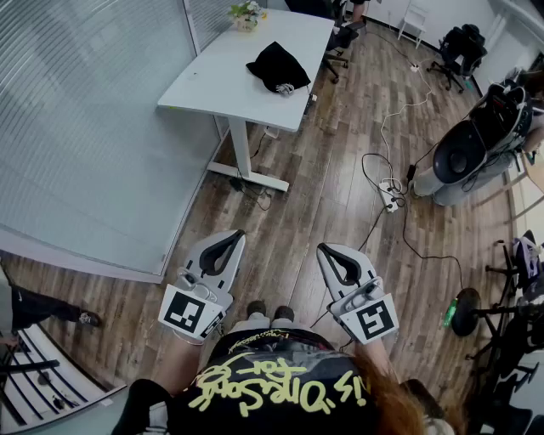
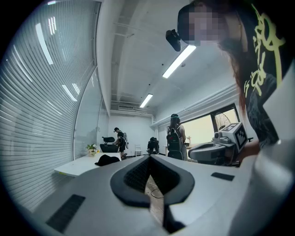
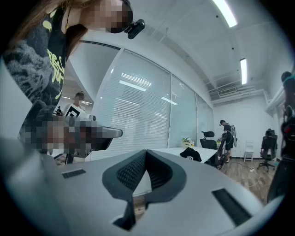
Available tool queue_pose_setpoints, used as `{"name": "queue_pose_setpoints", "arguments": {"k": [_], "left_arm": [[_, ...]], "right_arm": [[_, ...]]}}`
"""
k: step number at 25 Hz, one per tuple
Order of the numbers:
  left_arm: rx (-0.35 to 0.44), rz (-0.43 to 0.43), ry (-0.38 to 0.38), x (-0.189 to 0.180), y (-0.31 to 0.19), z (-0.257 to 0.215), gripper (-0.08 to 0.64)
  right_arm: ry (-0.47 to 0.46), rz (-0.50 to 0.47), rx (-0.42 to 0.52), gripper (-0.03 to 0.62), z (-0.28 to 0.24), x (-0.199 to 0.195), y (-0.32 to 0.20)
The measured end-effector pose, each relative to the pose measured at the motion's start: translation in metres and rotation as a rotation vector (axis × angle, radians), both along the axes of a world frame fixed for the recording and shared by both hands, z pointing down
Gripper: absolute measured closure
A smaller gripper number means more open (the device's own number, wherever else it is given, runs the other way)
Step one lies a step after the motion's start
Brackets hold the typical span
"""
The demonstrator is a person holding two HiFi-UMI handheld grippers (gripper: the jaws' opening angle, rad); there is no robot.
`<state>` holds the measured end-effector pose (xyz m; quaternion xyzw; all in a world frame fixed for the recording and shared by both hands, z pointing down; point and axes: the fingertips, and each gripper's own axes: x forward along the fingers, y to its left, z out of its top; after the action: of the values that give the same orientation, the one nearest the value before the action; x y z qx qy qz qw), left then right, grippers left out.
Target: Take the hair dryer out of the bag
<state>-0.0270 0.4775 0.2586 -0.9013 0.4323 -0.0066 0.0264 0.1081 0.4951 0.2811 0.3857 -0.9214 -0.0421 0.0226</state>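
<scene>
Grippers: two; left gripper and right gripper both closed, nothing between the jaws
Bags: one black bag; slumped on white table; well apart from both

Table stands ahead, along glass wall at left. On table: bag near its right edge, plant behind it at far end. On floor, right of table: power strip. Nearest, well short of table: left gripper and right gripper, side by side.

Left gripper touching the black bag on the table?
Apart. Head view: left gripper hangs near the person's feet, floor between it and the black bag on the table.
</scene>
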Motion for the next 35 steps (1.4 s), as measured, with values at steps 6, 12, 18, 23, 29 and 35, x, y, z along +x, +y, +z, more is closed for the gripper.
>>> {"name": "queue_pose_setpoints", "arguments": {"k": [6,12,18,23,29,35], "left_arm": [[0.007,0.002,0.006,-0.009,-0.008,-0.001,0.569],[0.008,-0.001,0.007,-0.015,-0.013,-0.001,0.569],[-0.009,-0.002,0.04,-0.018,-0.019,0.0,0.569],[-0.018,-0.016,0.043,-0.017,-0.023,0.001,0.437],[-0.011,-0.057,0.067,-0.025,-0.032,0.0,0.179],[-0.006,-0.069,0.057,-0.032,-0.039,-0.001,0.16]], "right_arm": [[-0.006,0.005,0.007,0.589,-0.003,-0.009,-0.009],[0.0,0.002,0.017,0.589,-0.006,-0.016,-0.011],[-0.037,0.03,0.033,0.588,-0.012,-0.012,-0.015],[-0.089,0.077,0.023,0.429,-0.016,-0.003,-0.021],[-0.122,0.159,0.046,0.262,-0.018,0.01,-0.032],[-0.116,0.154,0.056,0.255,-0.02,0.004,-0.039]]}}
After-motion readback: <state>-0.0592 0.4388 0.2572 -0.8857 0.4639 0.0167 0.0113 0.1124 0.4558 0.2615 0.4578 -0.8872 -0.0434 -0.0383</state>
